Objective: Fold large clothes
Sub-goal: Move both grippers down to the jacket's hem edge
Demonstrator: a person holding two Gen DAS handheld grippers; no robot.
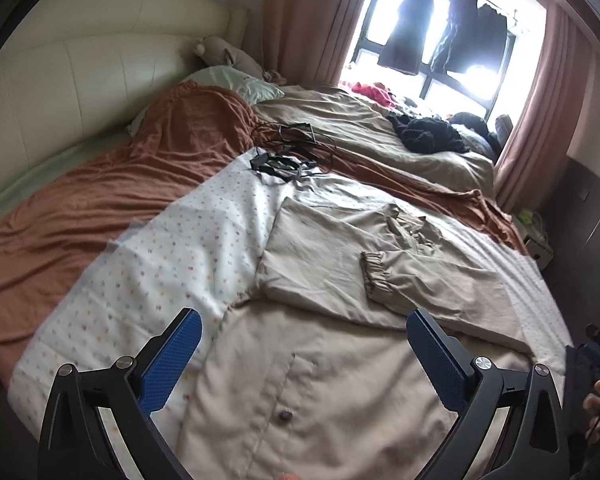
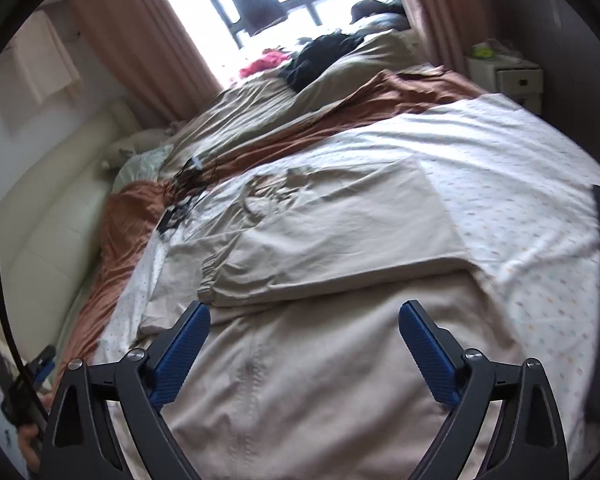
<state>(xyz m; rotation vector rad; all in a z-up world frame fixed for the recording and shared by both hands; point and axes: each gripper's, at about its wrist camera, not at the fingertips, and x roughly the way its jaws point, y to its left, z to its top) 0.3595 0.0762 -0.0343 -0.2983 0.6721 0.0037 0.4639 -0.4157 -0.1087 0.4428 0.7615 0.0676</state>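
Note:
A large beige buttoned garment (image 1: 300, 380) lies flat on the white dotted sheet (image 1: 172, 264) of the bed. Both sleeves are folded in across its upper part, and a gathered cuff (image 1: 374, 276) shows near the middle. My left gripper (image 1: 304, 320) is open and empty, hovering over the garment's lower part near its button placket (image 1: 284, 414). In the right wrist view the same garment (image 2: 320, 380) fills the lower frame, with a folded sleeve (image 2: 340, 240) and its cuff (image 2: 208, 276). My right gripper (image 2: 304, 312) is open and empty above the garment.
A rust-brown blanket (image 1: 100, 200) and a beige duvet (image 1: 340, 128) lie beyond the sheet. Black cables and straps (image 1: 288, 152) sit at the sheet's far edge. Dark clothes (image 1: 428, 132) are piled near the window. A cream headboard (image 1: 60, 80) is on the left, a white nightstand (image 2: 508, 76) beside the bed.

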